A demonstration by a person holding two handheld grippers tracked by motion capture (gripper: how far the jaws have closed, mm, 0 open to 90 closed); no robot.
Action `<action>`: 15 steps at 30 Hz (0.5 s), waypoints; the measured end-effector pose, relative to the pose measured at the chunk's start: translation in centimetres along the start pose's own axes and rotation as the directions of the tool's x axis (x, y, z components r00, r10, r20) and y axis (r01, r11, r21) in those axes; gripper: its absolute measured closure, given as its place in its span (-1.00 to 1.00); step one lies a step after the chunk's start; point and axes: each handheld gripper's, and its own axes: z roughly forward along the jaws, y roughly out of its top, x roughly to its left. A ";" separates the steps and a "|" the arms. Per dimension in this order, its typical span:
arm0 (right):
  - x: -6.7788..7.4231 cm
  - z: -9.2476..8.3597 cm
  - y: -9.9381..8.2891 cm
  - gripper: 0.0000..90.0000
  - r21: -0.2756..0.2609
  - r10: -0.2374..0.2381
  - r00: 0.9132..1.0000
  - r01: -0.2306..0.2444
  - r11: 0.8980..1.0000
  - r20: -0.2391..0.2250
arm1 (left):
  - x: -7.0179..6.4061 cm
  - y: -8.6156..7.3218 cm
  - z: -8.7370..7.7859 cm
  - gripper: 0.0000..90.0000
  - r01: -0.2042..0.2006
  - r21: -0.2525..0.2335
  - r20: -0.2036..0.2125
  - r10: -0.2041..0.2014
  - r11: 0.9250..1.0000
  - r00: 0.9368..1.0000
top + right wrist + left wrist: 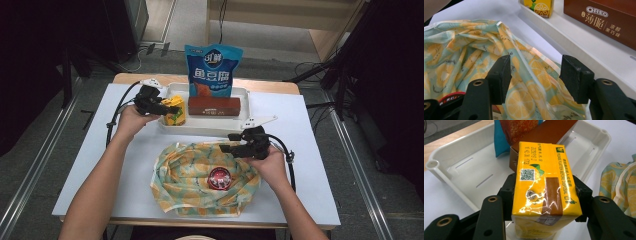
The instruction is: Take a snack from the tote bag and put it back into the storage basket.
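A yellow drink carton [544, 185] sits between the jaws of my left gripper [544, 195], and both pads press on its sides. In the high view this gripper [167, 107] holds the carton [175, 116] at the left end of the white tray [210, 131]. My right gripper [227, 142] stands open over the far rim of a lemon-print fabric bag [200, 175]. In the right gripper view its jaws [535, 75] straddle a fold of the bag [461, 50] without pinching it. A round red item [220, 178] lies inside the bag.
A brown Oreo box [215, 106] lies in the tray, and a blue snack pouch [214, 70] stands upright behind it. The tray rim [574, 47] runs just beyond the right gripper. White tabletop lies bare on both sides of the bag.
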 end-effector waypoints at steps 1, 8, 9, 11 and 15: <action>0.0 0.0 0.0 -0.05 0.001 0.001 1.000 -0.001 1.000 -0.001 | 0.0 0.0 0.0 0.11 0.001 0.003 0.001 -0.001 1.000 1.000; 0.0 0.2 0.1 -0.05 0.002 -0.003 1.000 0.003 1.000 -0.003 | -0.3 0.1 -0.3 -0.11 0.007 0.008 0.008 -0.007 1.000 1.000; 0.0 0.2 0.1 -0.05 0.003 -0.004 1.000 0.004 1.000 -0.005 | -0.3 0.1 -0.4 -0.12 0.009 0.006 0.013 -0.009 1.000 1.000; 0.1 0.2 0.2 -0.05 0.001 -0.012 1.000 0.012 1.000 -0.006 | -0.4 0.2 -0.7 -0.15 0.015 0.001 0.014 -0.015 1.000 1.000; 0.1 0.3 0.2 -0.05 0.005 -0.005 1.000 0.005 1.000 -0.010 | -0.6 0.3 -1.2 -0.18 0.013 -0.002 0.017 -0.012 1.000 1.000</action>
